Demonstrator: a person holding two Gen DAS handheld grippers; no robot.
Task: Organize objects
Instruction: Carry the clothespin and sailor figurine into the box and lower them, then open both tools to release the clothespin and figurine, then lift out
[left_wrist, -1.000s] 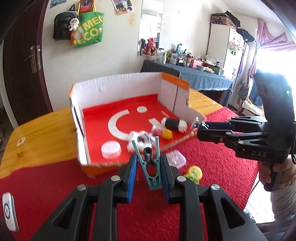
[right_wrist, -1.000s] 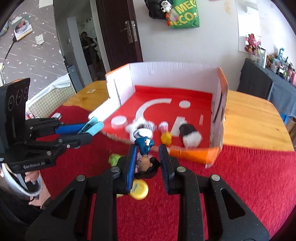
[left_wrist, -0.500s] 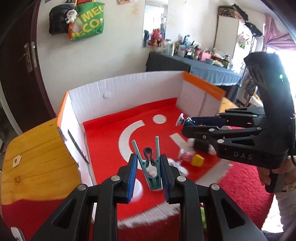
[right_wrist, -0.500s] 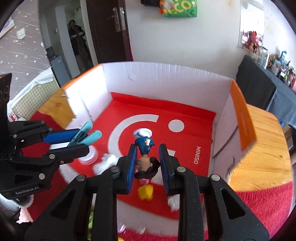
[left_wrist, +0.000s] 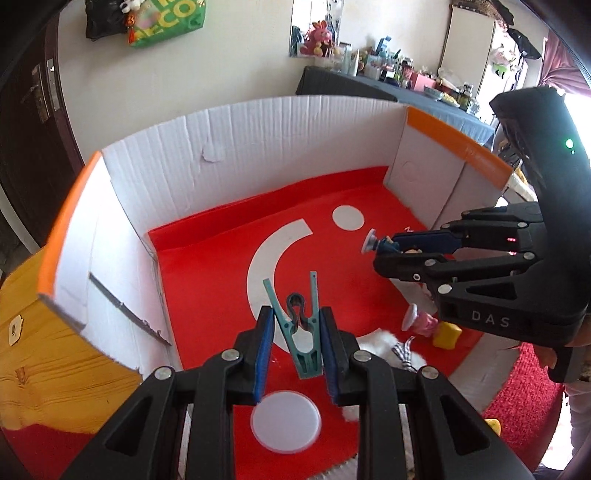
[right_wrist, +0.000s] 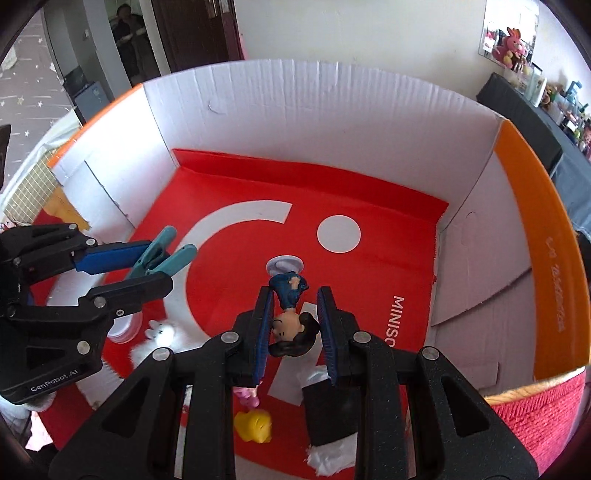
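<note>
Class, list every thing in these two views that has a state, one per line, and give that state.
Left gripper: shut on the teal peg.
Peg: held over the box, prongs pointing forward.
Right gripper: shut on the figurine.
Figurine: held by its head, suction base pointing away.
Box: open-topped, near wall folded down.
Yellow duck: lying on the box floor.
White disc: flat on the box floor.

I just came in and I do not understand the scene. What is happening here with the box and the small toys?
A person is sorting small things into a cardboard box with a red floor. The left hand-held gripper holds a teal clothespin and the right hand-held gripper holds a small figurine; both hang over the box, nothing released. A yellow toy, a pink toy and white fluffy items already lie inside.
</note>
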